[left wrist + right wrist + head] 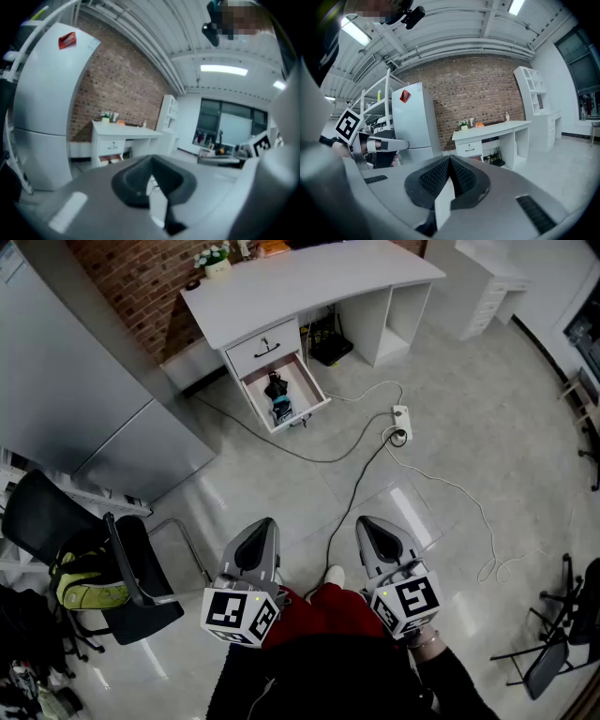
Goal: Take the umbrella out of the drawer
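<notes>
The umbrella (pixel 278 397), black with a blue patch, lies in the open lower drawer (pixel 305 381) of the white desk (pixel 309 282) far across the floor. My left gripper (pixel 263 527) and right gripper (pixel 368 524) are held side by side close to my body, well short of the desk, pointing toward it. Both are shut with nothing between the pads. The left gripper view shows its shut jaws (pixel 151 177) with the desk (pixel 124 131) small in the distance. In the right gripper view the pads (pixel 461 180) meet below the desk (pixel 497 127).
A tall grey fridge (pixel 94 399) stands left of the desk. A black chair (pixel 131 577) with a yellow-green bag (pixel 89 585) is at my left. A power strip (pixel 401 418) and cables (pixel 352 493) cross the floor between me and the desk. Folded stands (pixel 553 643) sit at the right.
</notes>
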A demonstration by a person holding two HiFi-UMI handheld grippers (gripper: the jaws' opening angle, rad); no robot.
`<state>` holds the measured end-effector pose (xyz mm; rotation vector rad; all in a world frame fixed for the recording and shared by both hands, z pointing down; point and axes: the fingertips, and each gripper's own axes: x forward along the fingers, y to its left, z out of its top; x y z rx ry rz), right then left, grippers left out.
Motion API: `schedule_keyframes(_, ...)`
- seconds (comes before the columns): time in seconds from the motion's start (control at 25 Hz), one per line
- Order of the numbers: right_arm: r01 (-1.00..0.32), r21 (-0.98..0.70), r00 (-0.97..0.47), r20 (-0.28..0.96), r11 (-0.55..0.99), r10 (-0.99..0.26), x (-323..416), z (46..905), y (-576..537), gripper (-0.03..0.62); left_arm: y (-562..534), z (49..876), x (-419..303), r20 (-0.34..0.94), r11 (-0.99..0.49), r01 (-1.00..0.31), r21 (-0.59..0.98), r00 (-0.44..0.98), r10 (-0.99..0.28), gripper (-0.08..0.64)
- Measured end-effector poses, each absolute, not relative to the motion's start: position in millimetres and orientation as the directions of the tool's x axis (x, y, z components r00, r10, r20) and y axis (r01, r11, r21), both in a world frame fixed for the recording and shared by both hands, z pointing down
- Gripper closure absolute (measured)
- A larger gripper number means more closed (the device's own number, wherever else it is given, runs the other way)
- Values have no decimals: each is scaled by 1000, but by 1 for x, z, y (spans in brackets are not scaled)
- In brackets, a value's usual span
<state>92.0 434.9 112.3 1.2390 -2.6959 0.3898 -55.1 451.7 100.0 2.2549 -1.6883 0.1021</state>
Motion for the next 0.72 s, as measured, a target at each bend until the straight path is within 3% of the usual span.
schedule_keyframes(0.72,-728,-234,-686,263,645,-679,88,119,411,594,429,103,-61,289,-212,-965,155,249,-924,557)
